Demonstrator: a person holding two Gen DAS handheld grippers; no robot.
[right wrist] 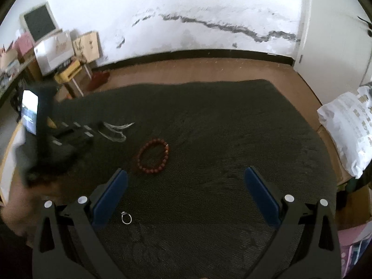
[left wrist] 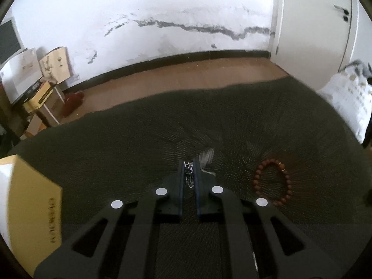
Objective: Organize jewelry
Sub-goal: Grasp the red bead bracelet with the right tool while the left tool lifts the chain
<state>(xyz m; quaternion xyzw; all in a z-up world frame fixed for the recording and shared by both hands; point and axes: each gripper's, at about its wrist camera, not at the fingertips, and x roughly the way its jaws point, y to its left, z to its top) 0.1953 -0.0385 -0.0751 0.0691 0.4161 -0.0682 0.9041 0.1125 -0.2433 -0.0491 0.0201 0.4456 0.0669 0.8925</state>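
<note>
Our left gripper (left wrist: 188,165) is clamped on a silver chain (left wrist: 189,172); only the right view shows our wide-apart right gripper (right wrist: 186,181), the ring (right wrist: 126,218) at lower left, and the bead bracelet (right wrist: 153,155) mid-frame.

Reddish-brown bead bracelet (right wrist: 153,155) on dark green ribbed cloth (right wrist: 220,121); silver ring (right wrist: 126,218) at seven o'clock; yellow box (left wrist: 30,209).

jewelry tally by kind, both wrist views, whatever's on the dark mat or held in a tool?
Bracelets: 1, the reddish-brown wooden bead bracelet lying on the dark green mat.
Rings: 1, the small silver ring on the mat near the right tool.
Chains: 1, the thin silver chain pinched in the left tool.
Total: 3
</note>
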